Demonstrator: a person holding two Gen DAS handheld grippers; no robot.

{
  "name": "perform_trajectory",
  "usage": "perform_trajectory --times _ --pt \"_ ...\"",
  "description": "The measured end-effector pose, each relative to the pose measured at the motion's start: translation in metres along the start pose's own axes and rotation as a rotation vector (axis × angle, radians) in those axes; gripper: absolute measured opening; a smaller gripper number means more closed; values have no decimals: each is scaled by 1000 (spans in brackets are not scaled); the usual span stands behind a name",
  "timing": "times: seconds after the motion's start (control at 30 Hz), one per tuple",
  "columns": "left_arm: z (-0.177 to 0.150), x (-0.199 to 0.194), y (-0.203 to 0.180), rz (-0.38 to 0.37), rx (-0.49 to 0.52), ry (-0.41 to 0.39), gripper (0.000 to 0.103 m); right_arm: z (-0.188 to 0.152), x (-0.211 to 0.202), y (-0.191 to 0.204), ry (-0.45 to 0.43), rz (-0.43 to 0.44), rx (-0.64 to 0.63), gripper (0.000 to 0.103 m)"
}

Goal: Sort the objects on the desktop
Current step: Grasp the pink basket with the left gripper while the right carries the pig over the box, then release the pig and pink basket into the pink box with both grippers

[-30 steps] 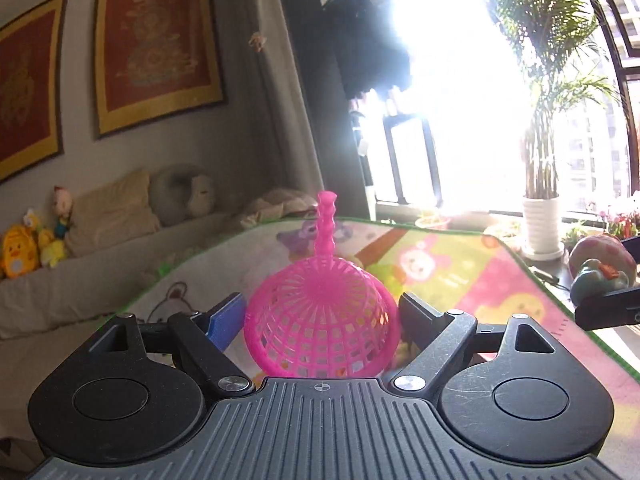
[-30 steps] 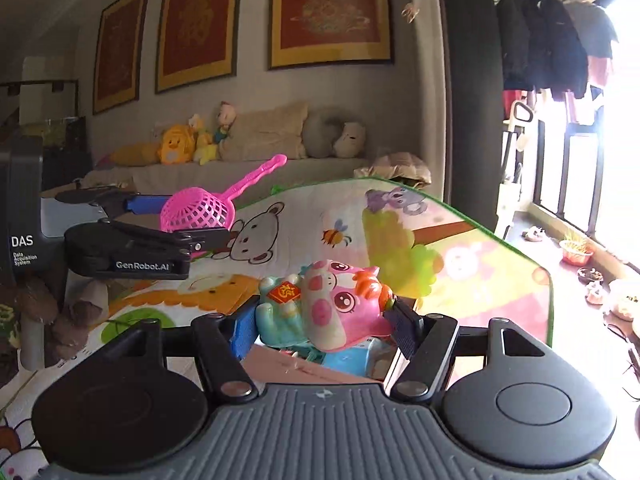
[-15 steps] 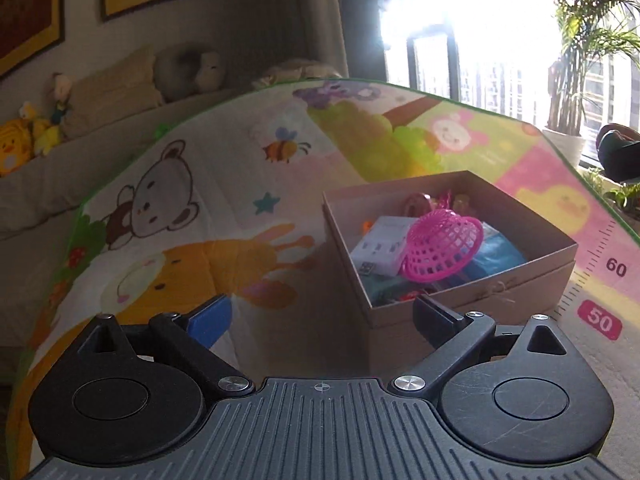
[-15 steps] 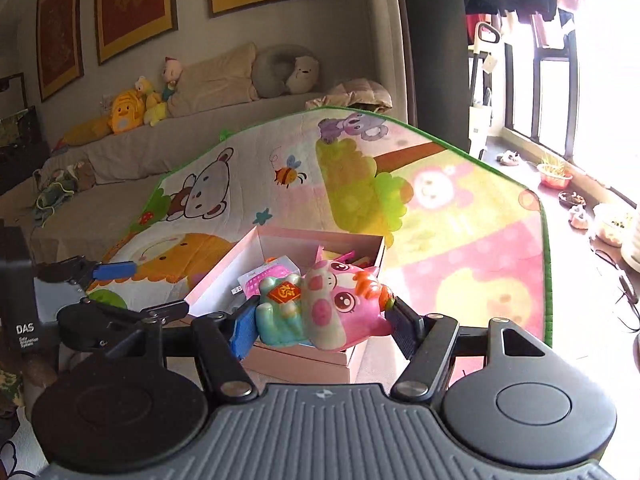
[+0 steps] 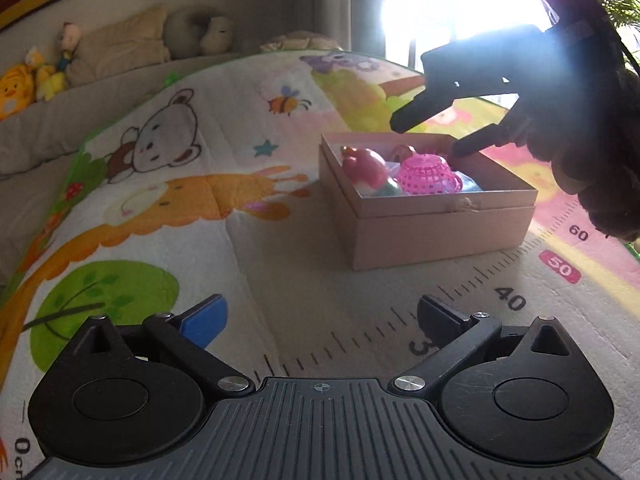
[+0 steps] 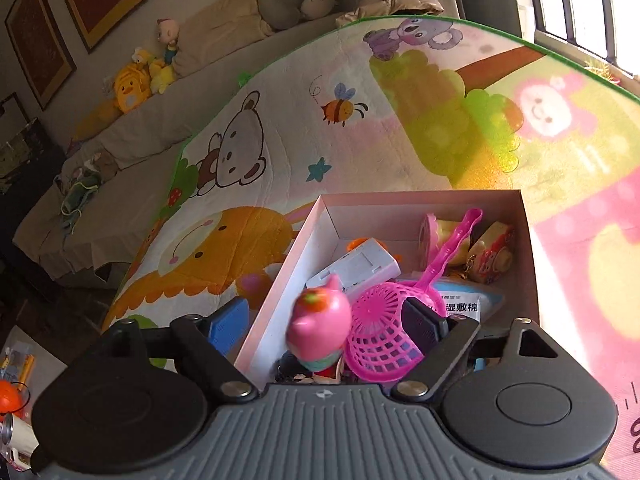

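Right wrist view: right gripper fingers opening around pink toy over box; left gripper opening, empty

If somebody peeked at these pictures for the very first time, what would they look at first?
Probably the cardboard box standing on the colourful cartoon play mat, stuffed with toys. Brightest inside are the pink mesh scoop and the pink pig toy beside it. The right hand-held gripper hangs just over them, its jaws opening with the pig between them, not pressed.

Over the box, the right gripper is opening, pink toy between its fingers.
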State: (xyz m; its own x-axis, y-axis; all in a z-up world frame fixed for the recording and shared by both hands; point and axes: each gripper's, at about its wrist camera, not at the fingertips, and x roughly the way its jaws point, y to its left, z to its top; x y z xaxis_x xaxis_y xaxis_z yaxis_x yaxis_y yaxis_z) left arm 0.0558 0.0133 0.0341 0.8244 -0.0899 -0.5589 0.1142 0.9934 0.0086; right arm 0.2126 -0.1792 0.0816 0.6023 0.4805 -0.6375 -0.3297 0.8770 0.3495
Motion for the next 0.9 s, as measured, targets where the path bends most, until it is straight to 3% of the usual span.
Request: perform_trajectory --times 0.13,0.23,0.37,0.47,0.6,0.9 --pt "-9 -5 0 12 -14 16 103 -24 -38 -4 -79 -33 -31 95" --pt "-16 -6 -4 -21 -39 50 103 -49 -66 -10 -105 -69 -34 100" --pt "-26 -9 -14 -52 -45 97 103 -100 -89 -16 -57 -97 -14 103" --pt "-35 -17 -28 -4 -15 89 103 -140 -95 -13 -23 -137 4 103" --pt "-39 -20 -38 36 1 89 103 -184 -84 0 21 -259 -61 103" --pt "-43 -11 -35 119 -41 111 103 -193 -72 4 -20 -338 -68 103"
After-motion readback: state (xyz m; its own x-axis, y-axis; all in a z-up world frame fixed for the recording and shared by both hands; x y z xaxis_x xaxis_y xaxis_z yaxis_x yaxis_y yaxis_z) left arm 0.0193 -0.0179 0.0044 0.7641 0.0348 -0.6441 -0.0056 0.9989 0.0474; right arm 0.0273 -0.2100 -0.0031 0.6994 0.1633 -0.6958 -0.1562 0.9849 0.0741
